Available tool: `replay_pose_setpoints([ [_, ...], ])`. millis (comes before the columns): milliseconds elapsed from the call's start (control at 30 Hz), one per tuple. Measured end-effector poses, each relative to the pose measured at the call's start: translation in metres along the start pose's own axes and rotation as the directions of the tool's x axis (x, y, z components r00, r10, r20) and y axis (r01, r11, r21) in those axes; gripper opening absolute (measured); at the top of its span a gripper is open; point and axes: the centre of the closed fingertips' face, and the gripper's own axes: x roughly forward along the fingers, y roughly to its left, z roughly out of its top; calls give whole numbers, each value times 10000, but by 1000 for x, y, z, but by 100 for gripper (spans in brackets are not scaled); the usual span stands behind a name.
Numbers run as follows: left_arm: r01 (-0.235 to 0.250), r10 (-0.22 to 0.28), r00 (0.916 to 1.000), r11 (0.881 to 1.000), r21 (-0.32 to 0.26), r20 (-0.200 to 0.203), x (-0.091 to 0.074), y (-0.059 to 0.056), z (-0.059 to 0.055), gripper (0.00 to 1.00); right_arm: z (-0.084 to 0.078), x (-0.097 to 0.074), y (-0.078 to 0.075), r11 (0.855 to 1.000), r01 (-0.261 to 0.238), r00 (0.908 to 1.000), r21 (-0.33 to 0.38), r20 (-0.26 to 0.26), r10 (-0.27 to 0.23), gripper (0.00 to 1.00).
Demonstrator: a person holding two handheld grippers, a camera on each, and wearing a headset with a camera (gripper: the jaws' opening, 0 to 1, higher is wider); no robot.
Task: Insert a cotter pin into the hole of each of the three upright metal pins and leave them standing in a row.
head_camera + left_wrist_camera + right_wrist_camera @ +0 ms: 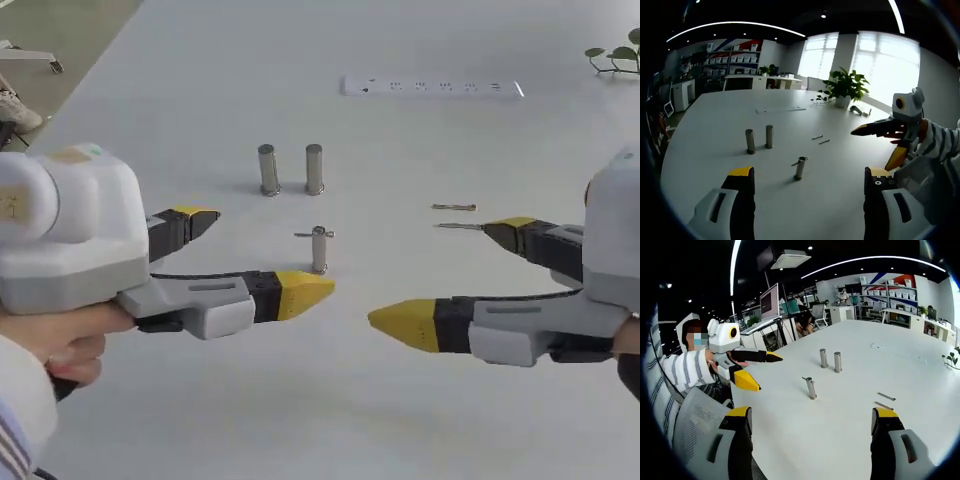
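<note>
Worktop [200, 400]: pale grey, matte, smooth.

Left gripper [262, 250]: grey-white moulded body with black mid-sections and tapered yellow tips. Jaws spread wide, holding nothing and touching nothing. It hangs above the worktop at 9 o'clock from the front metal pin [319, 255].

Front metal pin: short steel cylinder, brushed grey, standing upright. The inserted cotter pin [308, 234] passes crosswise through it near the top. This thin wire sticks out mostly toward 9 o'clock, with a short stub at 3 o'clock.

Rear-left metal pin [268, 170] and rear-right metal pin [314, 169]: the same steel cylinders, upright and just beside each other without touching. They stand at 11 and 12 o'clock from the front pin and carry no wire.

Far cotter pin [454, 207] and near cotter pin [458, 226]: slim metal slivers lying flat on the worktop, roughly parallel and near each other, at 2 to 3 o'clock from the front pin. In the head view the near one's end lines up with a jaw tip of the right gripper [442, 272]. The left gripper view shows that gripper apart from both slivers.

Right gripper: same build, with yellow wedge tips. Jaws spread wide and empty, pointing toward 9 o'clock.

Power strip [432, 87]: long white plastic bar lying flat at the far 12 o'clock edge. Plant sprig [618, 55]: small green leaves at 1 o'clock.
</note>
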Motion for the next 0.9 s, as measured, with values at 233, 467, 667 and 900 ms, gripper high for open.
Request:
replay_pose_setpoints([
  [233, -293, 289, 9996, 9981, 549, 77, 4, 21, 16, 87, 2, -2, 2, 10000, 14, 10000, 62, 49, -14, 98],
  [467, -725, 715, 9974, 9912, 1106, 132, 14, 55, 36, 79, -1, -8, 0, 9999, 96, 10000, 94, -3, -96, 96],
  [667, -697, 811, 9952, 9803, 1849, -551, 31, 77, 31, 77, -3, -11, -2, 9993, 204, 9998, 303, 25, -205, 96],
  [900, -1076, 1252, 9883, 9771, 1834, -876, 50, 106, 26, 70, -7, -14, -7, 9982, 417, 9990, 423, -157, -411, 97],
])
